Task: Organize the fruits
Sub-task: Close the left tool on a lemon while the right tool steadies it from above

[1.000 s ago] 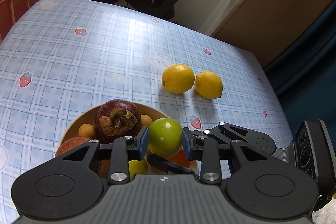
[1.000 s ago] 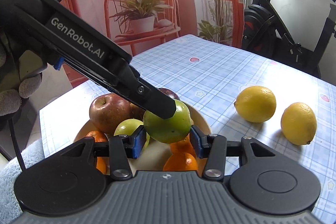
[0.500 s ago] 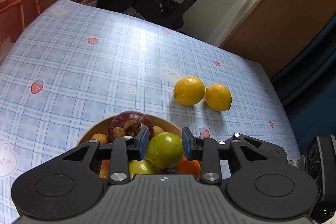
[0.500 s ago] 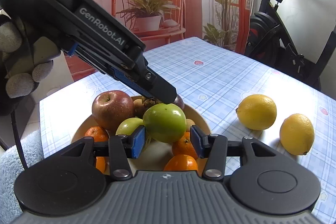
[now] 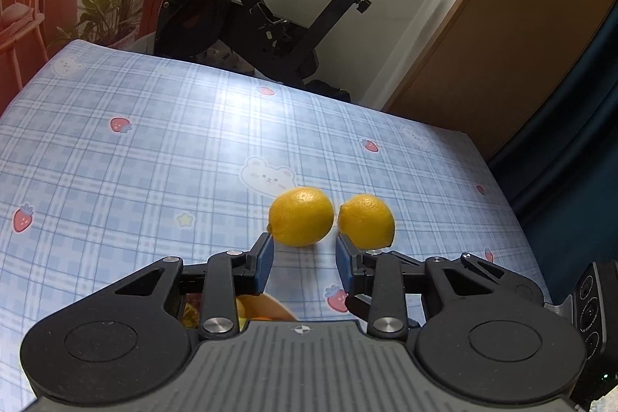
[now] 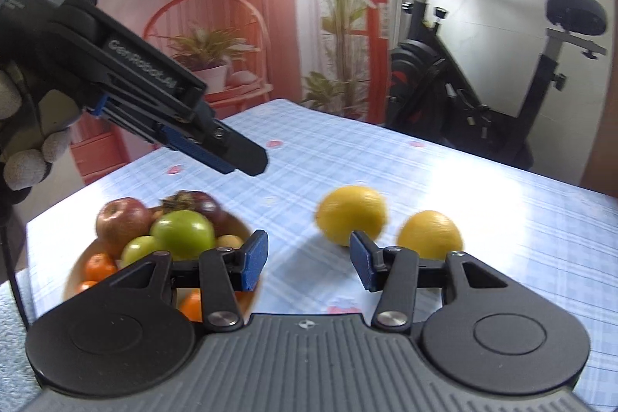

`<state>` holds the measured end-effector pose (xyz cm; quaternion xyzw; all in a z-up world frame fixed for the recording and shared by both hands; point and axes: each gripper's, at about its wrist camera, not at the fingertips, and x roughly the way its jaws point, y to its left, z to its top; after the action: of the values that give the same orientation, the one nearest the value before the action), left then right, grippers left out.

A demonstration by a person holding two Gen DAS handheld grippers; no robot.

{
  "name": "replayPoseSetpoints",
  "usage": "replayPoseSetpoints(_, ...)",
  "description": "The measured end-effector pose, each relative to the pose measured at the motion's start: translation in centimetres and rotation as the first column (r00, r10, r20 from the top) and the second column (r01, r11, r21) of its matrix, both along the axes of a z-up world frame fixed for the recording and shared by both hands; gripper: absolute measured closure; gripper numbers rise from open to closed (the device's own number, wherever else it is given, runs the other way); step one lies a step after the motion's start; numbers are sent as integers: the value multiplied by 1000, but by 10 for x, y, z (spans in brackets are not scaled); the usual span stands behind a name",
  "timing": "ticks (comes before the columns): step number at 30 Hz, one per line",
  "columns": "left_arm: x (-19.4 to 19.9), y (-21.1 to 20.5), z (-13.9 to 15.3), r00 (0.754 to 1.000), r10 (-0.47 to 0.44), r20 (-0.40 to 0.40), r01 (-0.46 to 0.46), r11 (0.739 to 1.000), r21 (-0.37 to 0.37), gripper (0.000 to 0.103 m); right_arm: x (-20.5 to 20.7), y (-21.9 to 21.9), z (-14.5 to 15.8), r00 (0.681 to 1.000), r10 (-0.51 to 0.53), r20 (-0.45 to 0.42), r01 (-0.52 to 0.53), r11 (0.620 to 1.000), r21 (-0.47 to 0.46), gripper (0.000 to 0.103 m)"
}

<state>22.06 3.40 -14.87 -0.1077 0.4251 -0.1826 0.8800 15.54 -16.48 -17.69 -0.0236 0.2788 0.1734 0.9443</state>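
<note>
Two yellow lemons lie side by side on the blue checked tablecloth, one to the left (image 5: 301, 216) and one to the right (image 5: 367, 221); both show in the right wrist view (image 6: 350, 215) (image 6: 430, 234). A tan bowl (image 6: 243, 227) holds a green apple (image 6: 182, 233), a red apple (image 6: 123, 221), a mangosteen (image 6: 195, 203), oranges and other fruit. My left gripper (image 5: 304, 267) is open and empty, raised above the bowl, facing the lemons; it also shows in the right wrist view (image 6: 239, 157). My right gripper (image 6: 309, 263) is open and empty, between the bowl and the lemons.
The tablecloth (image 5: 154, 157) has strawberry and bear prints. An exercise bike (image 5: 270, 10) stands beyond the far table edge. A brown door (image 5: 502, 56) is at the right. An orange chair with a potted plant (image 6: 208, 64) is behind the table's left side.
My left gripper let go of the green apple into the bowl, opened, rose and turned toward the lemons. My right gripper opened wider and swung right toward the lemons.
</note>
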Motion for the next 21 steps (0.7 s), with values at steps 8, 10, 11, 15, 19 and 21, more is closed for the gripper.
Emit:
replayPoseSetpoints(8,32,-49,-9,1000,-21,11,21,1000,15,57,18,-41,-14,995,-97,2,97,994,-53,43)
replayPoseSetpoints(10,41,-60,-12,1000,-21,16,21,1000,16,50,24,-46,-19,994,-106,-2,106,993,-51,43)
replayPoseSetpoints(11,46,-64,-13,1000,-26,16,26,1000,16,50,27,-48,-22,994,-106,-7,105,993,-50,43)
replayPoseSetpoints(15,61,-85,-21,998,-57,8,56,998,41,50,38,-50,-33,996,-91,-24,90,995,-53,43)
replayPoseSetpoints(19,70,-97,-34,997,-76,-19,77,995,57,50,47,-53,-39,996,-83,-30,82,996,-34,40)
replayPoseSetpoints(21,70,-100,-39,996,-85,-27,87,994,63,50,50,-54,-41,997,-75,-32,74,997,-23,38)
